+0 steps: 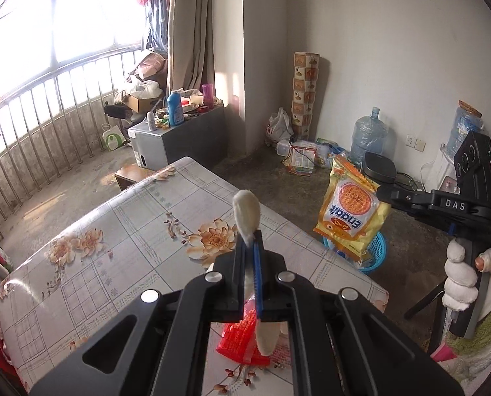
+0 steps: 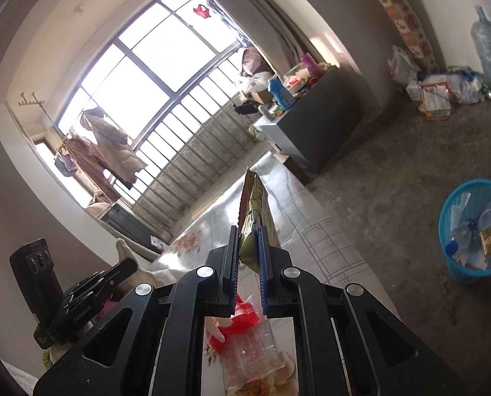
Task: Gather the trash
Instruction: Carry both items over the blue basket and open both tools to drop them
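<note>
The left hand-held gripper (image 1: 250,247) pinches one white cotton swab (image 1: 245,217) upright between its pressed-together fingers, above the floral bench (image 1: 113,231). The right hand-held gripper (image 2: 249,247) clamps one yellow Enaak snack packet (image 1: 352,211), held over the right, near the one blue trash basket (image 2: 469,267) on the floor. One red-and-clear wrapper (image 2: 245,336) lies on the bench below both.

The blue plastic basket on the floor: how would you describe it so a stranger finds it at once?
Start at the table with the floral cloth. On the concrete floor beside its edge stands the blue plastic mesh basket, round and open-topped. It already holds wrappers and a bottle, and unlike the clear water jugs by the wall, it is bright blue latticework.
</note>
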Demonstrator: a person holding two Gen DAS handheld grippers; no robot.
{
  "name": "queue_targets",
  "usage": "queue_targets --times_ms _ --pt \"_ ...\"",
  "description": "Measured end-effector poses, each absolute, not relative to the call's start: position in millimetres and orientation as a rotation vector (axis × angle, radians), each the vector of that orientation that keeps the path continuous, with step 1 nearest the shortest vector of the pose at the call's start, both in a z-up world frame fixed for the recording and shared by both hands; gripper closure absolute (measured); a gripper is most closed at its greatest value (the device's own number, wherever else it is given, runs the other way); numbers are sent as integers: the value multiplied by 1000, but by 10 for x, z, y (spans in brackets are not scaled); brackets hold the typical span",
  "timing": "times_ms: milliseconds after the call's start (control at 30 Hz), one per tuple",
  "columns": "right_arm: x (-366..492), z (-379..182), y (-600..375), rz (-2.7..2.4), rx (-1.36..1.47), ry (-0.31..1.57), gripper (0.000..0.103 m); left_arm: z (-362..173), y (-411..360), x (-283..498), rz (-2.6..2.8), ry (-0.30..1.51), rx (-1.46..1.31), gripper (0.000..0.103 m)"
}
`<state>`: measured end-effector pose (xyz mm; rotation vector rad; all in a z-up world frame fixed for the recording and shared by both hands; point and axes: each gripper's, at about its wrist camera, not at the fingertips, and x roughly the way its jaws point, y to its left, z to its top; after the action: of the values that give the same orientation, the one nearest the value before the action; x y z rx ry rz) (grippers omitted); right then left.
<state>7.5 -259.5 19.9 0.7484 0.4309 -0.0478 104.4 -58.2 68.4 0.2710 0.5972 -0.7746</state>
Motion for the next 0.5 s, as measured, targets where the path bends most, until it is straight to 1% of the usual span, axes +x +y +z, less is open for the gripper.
queue_targets --times_ms 167,267,367,500 --pt "-193 340 -2898 -153 738 345 94 1035 -861 1152 -881 550 227 99" --pt "-383 381 -3109 -247 728 302 94 1128 -1188 1217 -964 549 222 99" --pt "-580 343 -3331 -359 730 270 94 1121 -1655 1284 -1060 580 225 99" --pt "-811 193 -3619 -490 762 255 94 961 -2395 1312 -1180 639 271 99"
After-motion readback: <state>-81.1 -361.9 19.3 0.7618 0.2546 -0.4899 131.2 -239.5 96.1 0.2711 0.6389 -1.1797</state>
